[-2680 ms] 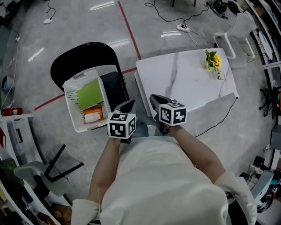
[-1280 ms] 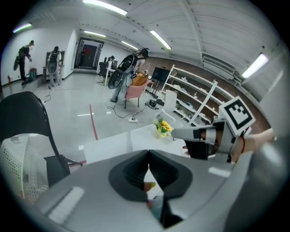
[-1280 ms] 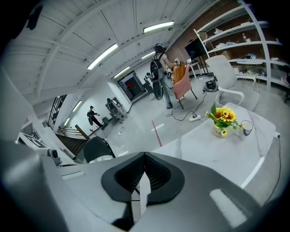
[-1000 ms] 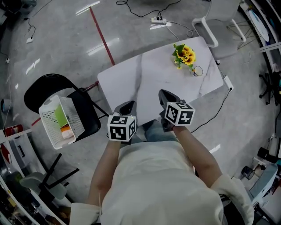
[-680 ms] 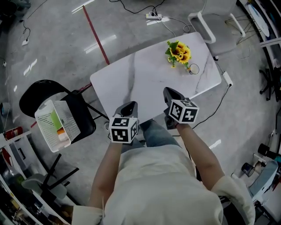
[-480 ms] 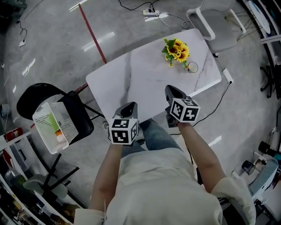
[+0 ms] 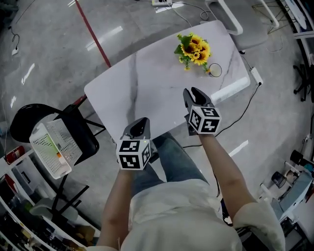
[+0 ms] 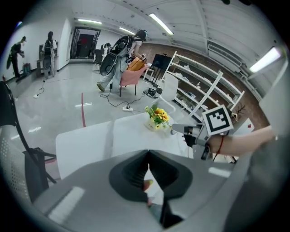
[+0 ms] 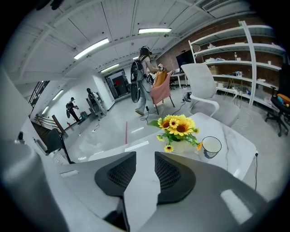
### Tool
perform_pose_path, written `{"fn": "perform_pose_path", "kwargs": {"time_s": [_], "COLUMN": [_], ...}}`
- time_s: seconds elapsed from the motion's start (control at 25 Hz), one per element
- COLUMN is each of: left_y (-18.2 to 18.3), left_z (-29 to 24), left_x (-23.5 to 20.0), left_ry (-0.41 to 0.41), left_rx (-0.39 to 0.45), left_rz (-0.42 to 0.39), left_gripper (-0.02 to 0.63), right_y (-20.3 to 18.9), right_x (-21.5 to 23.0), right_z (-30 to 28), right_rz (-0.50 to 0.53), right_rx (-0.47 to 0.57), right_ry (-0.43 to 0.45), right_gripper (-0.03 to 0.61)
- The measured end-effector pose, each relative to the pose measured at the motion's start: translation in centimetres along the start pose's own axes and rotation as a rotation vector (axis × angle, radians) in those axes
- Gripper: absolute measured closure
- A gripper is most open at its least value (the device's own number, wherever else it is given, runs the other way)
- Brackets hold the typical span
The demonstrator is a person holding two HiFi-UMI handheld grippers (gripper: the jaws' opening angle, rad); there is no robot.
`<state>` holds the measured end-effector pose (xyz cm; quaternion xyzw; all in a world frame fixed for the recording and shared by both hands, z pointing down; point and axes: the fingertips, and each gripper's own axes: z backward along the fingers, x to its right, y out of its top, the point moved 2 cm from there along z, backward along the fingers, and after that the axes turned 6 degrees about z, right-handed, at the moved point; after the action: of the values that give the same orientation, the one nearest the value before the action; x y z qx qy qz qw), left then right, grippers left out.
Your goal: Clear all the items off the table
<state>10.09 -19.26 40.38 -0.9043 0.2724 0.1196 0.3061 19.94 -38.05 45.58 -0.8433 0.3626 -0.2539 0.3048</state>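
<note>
A bunch of sunflowers (image 7: 194,49) and a small clear cup (image 7: 214,70) stand at the far right of the white marble table (image 7: 147,73). My right gripper (image 7: 195,90) hovers over the table's near right part, pointing at the sunflowers (image 9: 176,127) and the cup (image 9: 211,146). Its jaws have just been opening, and the gripper (image 9: 145,156) is open by a narrow gap with nothing in it. My left gripper (image 7: 141,120) is at the table's near edge, shut (image 8: 147,152) and empty. In the left gripper view the sunflowers (image 8: 157,117) and the right gripper (image 8: 181,131) show ahead.
A white basket (image 7: 51,149) with green and orange items sits on a black chair (image 7: 73,132) left of the table. A white chair (image 7: 230,14) stands beyond the far right corner. A cable (image 7: 245,108) runs along the floor on the right. People stand far off in the hall.
Both grippers have come forward and down to the table, the right one closer to the sunflowers. The right jaws have parted. The basket has slid further left in the head view.
</note>
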Motion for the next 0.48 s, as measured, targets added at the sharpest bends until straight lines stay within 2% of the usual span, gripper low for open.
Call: {"fn": "perform_pose_path", "kwargs": {"time_s": [0.28,0.48], "left_y": [-1.4,-3.0], "left_z": [-2.9,-5.2], "left_x": [-0.3,-0.4], "left_ry": [-0.01,-0.024], "left_rx": [-0.042,-0.07], "left_rz": [0.018,0.022], "left_gripper": [0.604,0.604], "right_y": [-1.1,-2.6], "right_x": [3.5,5.4], "right_z": [-4.6,-7.6], "right_rz": [0.047,0.059], "right_rx": [0.001,-0.001], "right_ry": [-0.071,-0.091], "right_gripper": [0.391,0.343]}}
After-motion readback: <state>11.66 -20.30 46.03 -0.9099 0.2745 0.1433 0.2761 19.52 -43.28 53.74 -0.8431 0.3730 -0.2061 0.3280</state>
